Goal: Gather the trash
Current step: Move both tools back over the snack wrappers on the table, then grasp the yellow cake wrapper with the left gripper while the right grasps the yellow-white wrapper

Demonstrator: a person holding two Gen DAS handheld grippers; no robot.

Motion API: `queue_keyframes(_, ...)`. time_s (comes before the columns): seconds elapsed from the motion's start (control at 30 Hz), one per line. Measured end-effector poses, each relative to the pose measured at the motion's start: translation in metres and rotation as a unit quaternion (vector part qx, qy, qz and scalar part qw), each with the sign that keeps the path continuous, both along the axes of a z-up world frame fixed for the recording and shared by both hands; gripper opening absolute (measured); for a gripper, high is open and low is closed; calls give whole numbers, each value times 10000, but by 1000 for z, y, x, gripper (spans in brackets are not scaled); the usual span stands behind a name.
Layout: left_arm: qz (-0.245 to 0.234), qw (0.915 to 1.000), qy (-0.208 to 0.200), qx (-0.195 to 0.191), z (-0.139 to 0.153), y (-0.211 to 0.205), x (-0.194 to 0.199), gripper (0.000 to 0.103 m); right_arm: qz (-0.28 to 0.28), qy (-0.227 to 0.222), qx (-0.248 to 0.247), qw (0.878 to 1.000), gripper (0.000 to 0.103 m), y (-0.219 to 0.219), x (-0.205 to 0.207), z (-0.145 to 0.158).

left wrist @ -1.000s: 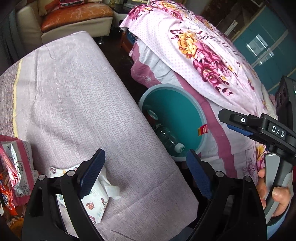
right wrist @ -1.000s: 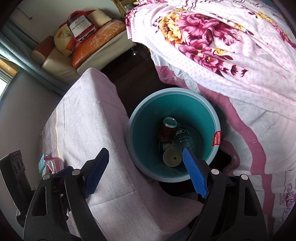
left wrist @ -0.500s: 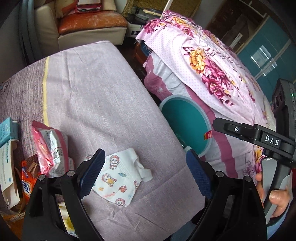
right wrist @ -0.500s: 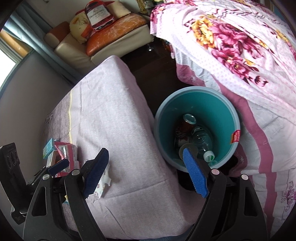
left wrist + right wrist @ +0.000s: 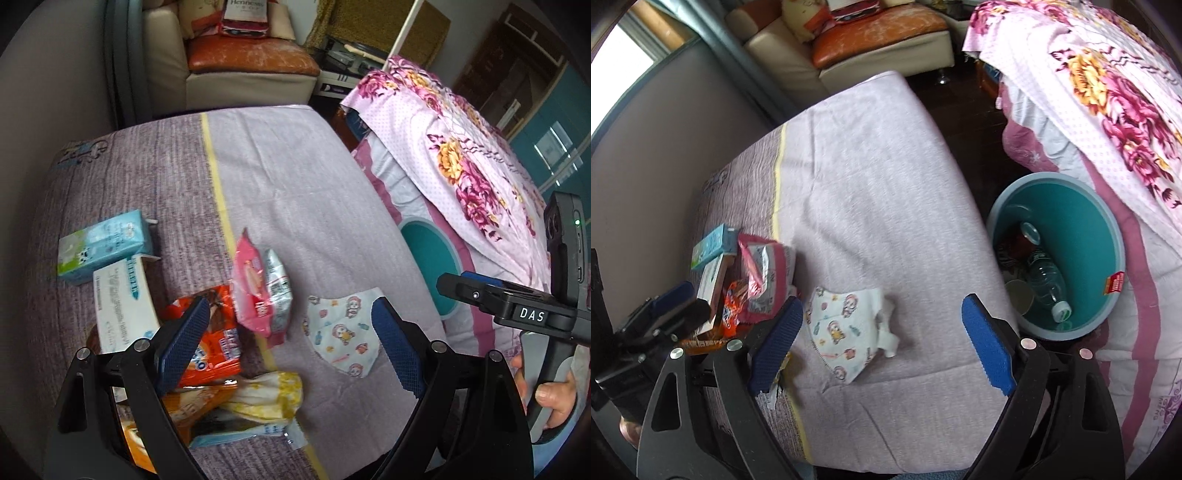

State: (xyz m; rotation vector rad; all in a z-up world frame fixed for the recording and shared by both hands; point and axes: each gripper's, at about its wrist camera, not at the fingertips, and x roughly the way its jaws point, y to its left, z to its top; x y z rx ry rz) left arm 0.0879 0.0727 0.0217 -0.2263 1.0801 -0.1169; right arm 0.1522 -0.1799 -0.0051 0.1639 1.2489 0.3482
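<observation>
A heap of trash lies on the purple-covered table: a cartoon-print face mask, a pink wrapper, an orange snack bag, a blue carton, a white box and a yellow wrapper. A teal bin stands on the floor right of the table and holds a plastic bottle, a can and a cup. My left gripper is open above the heap. My right gripper is open above the mask.
A bed with a floral pink cover rises right of the bin. A cream sofa with an orange cushion stands beyond the table. A grey wall runs along the table's left side.
Both grippers have swung left, away from the bin and over the table. The trash heap has come fully into view. Both stay open and empty.
</observation>
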Motion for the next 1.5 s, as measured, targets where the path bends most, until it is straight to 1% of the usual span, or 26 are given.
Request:
queue_keyframes(0.2,338,9994,-33,81,0,49,-28,90,275,170,-115,9994,84,26,-9,-11)
queue_keyframes(0.3,579,9983,27,91,-7,73,-41,90,390,239,-164,9988,84,38,-14,-17)
queue_keyframes(0.43,760,9968,215,124,-25,89,-54,90,555,284,-212,9978,84,54,-24,-22)
queue_keyframes(0.53,793,9962,355,116,-39,95,-67,90,662,334,-264,9969,84,64,-30,-26)
queue_keyframes(0.7,799,9958,453,39,-56,100,-90,90,817,409,-302,9954,84,79,-40,-32)
queue_keyframes(0.73,772,9959,462,-18,-60,100,-97,90,860,420,-309,9949,84,83,-42,-33)
queue_keyframes(0.77,759,9960,469,-29,-62,100,-102,94,901,431,-316,9945,84,87,-44,-34)
queue_keyframes(0.87,662,9963,543,7,-73,98,-115,94,1031,487,-324,9930,84,98,-50,-38)
queue_keyframes(1.07,652,9947,799,-9,-97,101,-129,94,1462,535,-309,9873,84,134,-59,-46)
queue_keyframes(1.4,825,9924,914,-93,-110,122,-151,94,2192,531,-601,9724,84,197,-56,-72)
queue_keyframes(1.5,835,9930,835,-49,-109,120,-155,94,2278,622,-680,9694,84,206,-55,-84)
